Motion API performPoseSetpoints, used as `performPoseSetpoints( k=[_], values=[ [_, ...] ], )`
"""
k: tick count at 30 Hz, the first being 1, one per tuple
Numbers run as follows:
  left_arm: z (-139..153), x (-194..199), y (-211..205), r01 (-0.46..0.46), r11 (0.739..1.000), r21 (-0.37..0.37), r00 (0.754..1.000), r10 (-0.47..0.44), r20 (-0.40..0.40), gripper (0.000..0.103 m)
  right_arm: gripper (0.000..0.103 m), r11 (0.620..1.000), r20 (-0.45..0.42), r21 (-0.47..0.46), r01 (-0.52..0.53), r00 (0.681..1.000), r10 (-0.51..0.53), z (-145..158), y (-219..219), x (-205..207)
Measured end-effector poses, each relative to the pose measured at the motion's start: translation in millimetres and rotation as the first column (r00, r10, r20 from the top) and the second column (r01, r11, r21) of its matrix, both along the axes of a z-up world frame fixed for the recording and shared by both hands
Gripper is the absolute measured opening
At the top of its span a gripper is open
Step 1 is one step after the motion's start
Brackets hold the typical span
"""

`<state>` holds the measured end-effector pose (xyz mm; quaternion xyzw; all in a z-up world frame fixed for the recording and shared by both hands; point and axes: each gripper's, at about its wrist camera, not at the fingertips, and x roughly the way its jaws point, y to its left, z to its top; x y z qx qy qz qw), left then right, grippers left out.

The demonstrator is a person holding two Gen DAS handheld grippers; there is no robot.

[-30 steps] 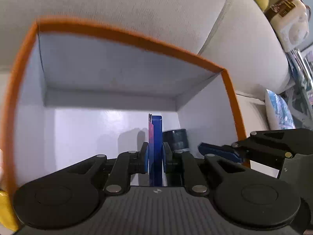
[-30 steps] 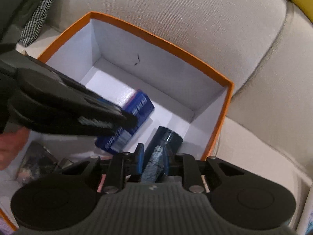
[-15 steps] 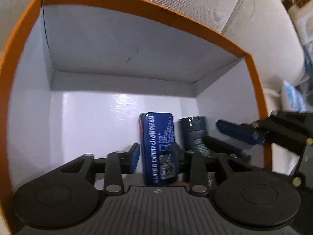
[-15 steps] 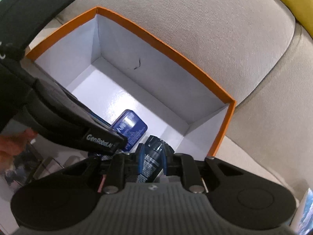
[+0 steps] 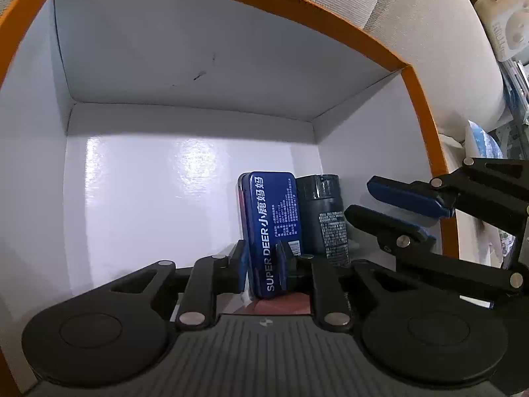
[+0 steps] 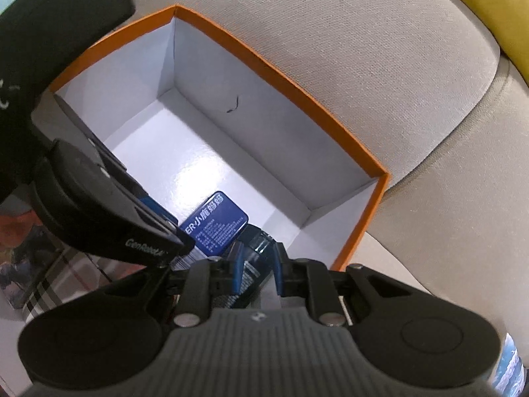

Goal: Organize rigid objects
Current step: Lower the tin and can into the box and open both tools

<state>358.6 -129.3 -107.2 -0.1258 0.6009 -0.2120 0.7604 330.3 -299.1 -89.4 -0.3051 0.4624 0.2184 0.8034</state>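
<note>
The orange-rimmed white box (image 5: 426, 122) lies open on a light grey sofa cushion (image 6: 363, 49), its floor bare towards nine o'clock. In the left wrist view, the blue tin (image 5: 271, 218) printed "SUPER DEER" lies flat on the box floor near the right-hand wall, its long side running towards twelve o'clock. The left gripper (image 5: 263, 261) straddles the tin's near end; its jaws have just been closing, and the blue fingers (image 5: 281, 261) sit against the tin's two long edges, gripping it. At three o'clock of the tin, touching it, lies a dark canister (image 5: 322, 215) with small white print. In the right wrist view, the right gripper (image 6: 256, 273) stands narrowly parted around the canister, its pads pressed to both sides. A yellow cushion (image 6: 489, 3) shows at one o'clock.
</note>
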Motion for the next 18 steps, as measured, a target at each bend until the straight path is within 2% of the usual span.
performPoseSetpoints(
  k=[5, 13, 18],
  values=[
    [-4.2, 2.4, -3.8, -0.007, 1.000, -0.001, 1.000, 0.007, -0.017, 0.020, 0.017, 1.000, 0.005, -0.006, 0.003, 1.000, -0.003, -5.8, 5.5, -1.1],
    [32.3, -17.2, 5.3, 0.047, 0.999, 0.011, 0.995, -0.048, 0.088, 0.020, 0.017, 1.000, -0.021, 0.014, 0.027, 0.999, -0.027, -3.3, 4.8, -6.6],
    [65.6, -43.8, 12.8, 0.085, 0.996, 0.024, 0.978, -0.088, 0.188, 0.020, 0.018, 0.997, -0.035, 0.045, 0.059, 0.998, -0.058, 7.8, 5.5, -20.8]
  ],
)
